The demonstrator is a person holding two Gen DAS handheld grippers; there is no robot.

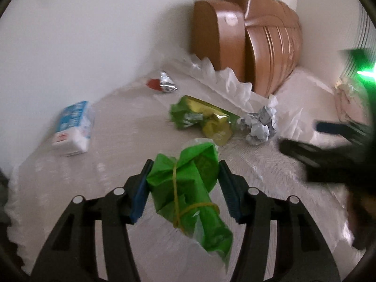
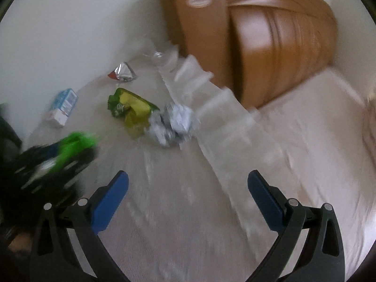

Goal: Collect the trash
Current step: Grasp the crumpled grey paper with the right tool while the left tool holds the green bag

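My left gripper [image 1: 184,185] is shut on a crumpled green wrapper [image 1: 188,188] tied with a yellow rubber band, held above the bed. It shows blurred at the left of the right wrist view [image 2: 75,145]. My right gripper [image 2: 188,202] is open and empty over the bed; it shows blurred at the right in the left wrist view [image 1: 329,145]. On the bed lie a green and yellow snack bag [image 1: 202,119] [image 2: 131,110], a crumpled paper ball [image 1: 258,127] [image 2: 174,124], a silver and red foil wrapper [image 1: 164,83] [image 2: 122,72] and a blue and white carton [image 1: 72,129] [image 2: 62,108].
A brown wooden headboard [image 1: 246,42] [image 2: 258,35] stands at the back against the white wall. A clear plastic sheet [image 1: 221,80] [image 2: 206,98] lies crumpled along the bed [image 2: 305,141]. A pale pillow [image 1: 347,103] sits at the far right.
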